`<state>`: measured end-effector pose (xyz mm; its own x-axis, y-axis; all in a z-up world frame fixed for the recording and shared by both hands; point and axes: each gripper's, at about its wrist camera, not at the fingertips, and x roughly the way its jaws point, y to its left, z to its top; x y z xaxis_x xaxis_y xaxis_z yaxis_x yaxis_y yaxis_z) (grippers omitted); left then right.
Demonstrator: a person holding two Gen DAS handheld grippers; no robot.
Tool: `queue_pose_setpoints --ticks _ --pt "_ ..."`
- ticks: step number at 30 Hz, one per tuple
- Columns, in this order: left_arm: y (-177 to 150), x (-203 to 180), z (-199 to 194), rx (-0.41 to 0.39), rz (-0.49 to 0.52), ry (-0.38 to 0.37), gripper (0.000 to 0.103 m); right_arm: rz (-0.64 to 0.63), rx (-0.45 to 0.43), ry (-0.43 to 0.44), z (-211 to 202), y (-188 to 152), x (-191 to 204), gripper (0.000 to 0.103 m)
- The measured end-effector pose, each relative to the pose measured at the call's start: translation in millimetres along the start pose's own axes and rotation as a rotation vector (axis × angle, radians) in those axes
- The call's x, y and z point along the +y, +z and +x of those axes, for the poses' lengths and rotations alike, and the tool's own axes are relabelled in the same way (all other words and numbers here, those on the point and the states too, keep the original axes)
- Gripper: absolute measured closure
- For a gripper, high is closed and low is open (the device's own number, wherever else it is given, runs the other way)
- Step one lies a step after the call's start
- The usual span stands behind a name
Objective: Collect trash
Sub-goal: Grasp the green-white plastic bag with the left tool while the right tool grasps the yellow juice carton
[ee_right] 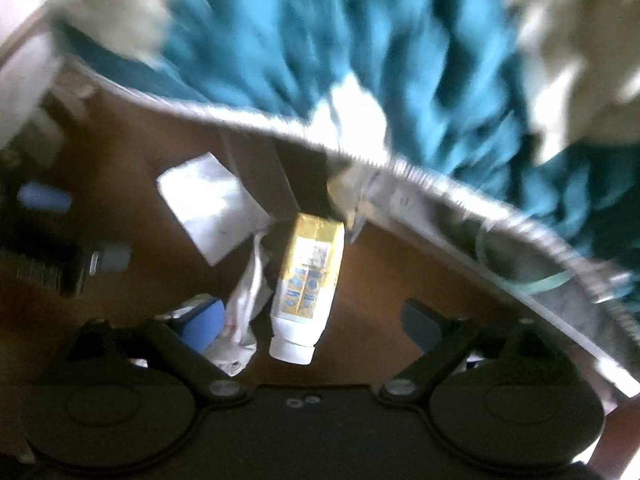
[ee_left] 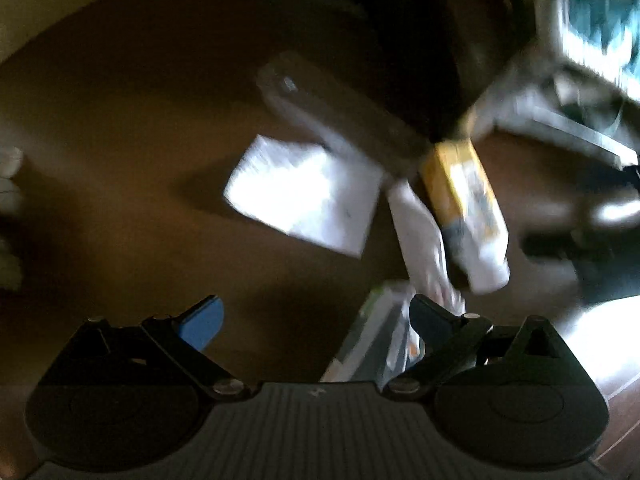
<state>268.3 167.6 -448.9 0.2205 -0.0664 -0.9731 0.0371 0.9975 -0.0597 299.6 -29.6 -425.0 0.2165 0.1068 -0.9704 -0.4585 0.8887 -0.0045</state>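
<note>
brown wooden surface [ee_left: 120,152], dim and motion-blurred in both views.

- flat white square paper sheet [ee_left: 302,194] [ee_right: 208,208]: lies on the surface near the middle, far of the grippers.
- yellow-and-white plastic bottle with white cap [ee_left: 466,212] [ee_right: 308,284]: lies on its side, cap toward the camera, just right of the paper sheet.
- crumpled white wrapper [ee_left: 420,240] [ee_right: 246,308]: lies alongside the bottle's left side, touching or nearly touching it; contact cannot be told.
- flat pale packet with green edge [ee_left: 376,344]: near edge of the left wrist view, beside the right blue finger pad; contents unreadable.
- grey-rimmed bin lined with a teal bag [ee_right: 400,176] [ee_left: 592,20]: fills the far right; white scraps inside, blurred.
- left gripper [ee_left: 316,320]: spread wide, nothing between its fingers, above the surface near the packet.
- right gripper [ee_right: 312,320]: spread wide, bottle cap lying between the two fingers, not pinched; wrapper beside its left finger.
</note>
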Motion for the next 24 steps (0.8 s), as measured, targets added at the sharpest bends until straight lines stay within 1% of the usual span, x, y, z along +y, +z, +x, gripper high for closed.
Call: queue_pose_setpoints --ticks 1,4,5,7,9,10,11,12,13,14,15,16,17,18,19,20,21,23,24 --pt "-4.4 -3.9 8.7 0.017 0.019 0.028 0.003 0.013 0.015 0.0 10.4 0.8 -0.3 0.011" --pt "-16.4 -12.4 32.5 0.057 0.069 0.036 0.003 0.031 0.048 -0.026 37.4 4.0 -0.1 0.015" --pt "-20.2 -14.5 39.9 0.07 0.081 0.034 0.003 0.036 0.055 -0.033 45.4 5.0 -0.6 0.018" --pt "-27.4 -18.9 52.6 0.091 0.103 0.03 0.004 0.048 0.068 -0.043 58.9 6.0 -1.8 0.02" --pt "-33.2 -21.9 61.1 0.106 0.115 0.029 0.004 0.06 0.083 -0.051 69.6 6.6 -2.5 0.027" --pt "-36.0 -22.7 64.3 0.11 0.118 0.025 0.006 0.062 0.088 -0.053 73.9 6.9 -2.8 0.027" --pt "-38.2 -23.3 67.4 0.118 0.12 0.02 0.011 0.064 0.09 -0.051 76.1 7.2 -2.7 0.026" --pt "-39.7 -23.5 70.1 0.127 0.122 0.014 0.014 0.065 0.092 -0.046 77.5 7.9 -2.2 0.028" --pt "-40.9 -23.1 72.6 0.137 0.123 0.005 0.024 0.058 0.096 -0.053 79.5 8.4 -1.0 0.031" --pt "-41.5 -21.9 75.1 0.148 0.123 -0.007 0.032 0.053 0.101 -0.057 82.1 9.0 0.1 0.034" --pt "-42.1 -20.4 75.8 0.149 0.118 -0.014 0.032 0.054 0.106 -0.054 83.4 9.2 0.4 0.037" --pt "-42.2 -19.3 74.7 0.144 0.119 -0.027 0.035 0.059 0.114 -0.051 85.6 9.7 0.6 0.039" --pt "-41.8 -17.8 73.7 0.14 0.116 -0.031 0.039 0.062 0.121 -0.049 86.8 10.2 0.9 0.045" --pt "-41.9 -16.4 72.6 0.137 0.113 -0.033 0.043 0.065 0.127 -0.047 87.3 10.6 1.3 0.053" --pt "-41.9 -14.7 71.0 0.134 0.111 -0.036 0.056 0.066 0.13 -0.049 86.6 10.7 1.7 0.053" --pt "-41.6 -12.7 69.3 0.133 0.107 -0.037 0.065 0.069 0.129 -0.047 85.0 10.4 1.9 0.053" --pt "-41.6 -10.6 67.8 0.133 0.099 -0.04 0.067 0.072 0.129 -0.039 83.0 9.8 1.9 0.054" --pt "-40.6 -5.4 63.1 0.133 0.083 -0.042 0.077 0.074 0.126 -0.036 74.4 7.9 1.1 0.054" --pt "-39.8 -3.1 60.2 0.132 0.075 -0.036 0.078 0.077 0.126 -0.03 69.3 6.8 0.7 0.054"
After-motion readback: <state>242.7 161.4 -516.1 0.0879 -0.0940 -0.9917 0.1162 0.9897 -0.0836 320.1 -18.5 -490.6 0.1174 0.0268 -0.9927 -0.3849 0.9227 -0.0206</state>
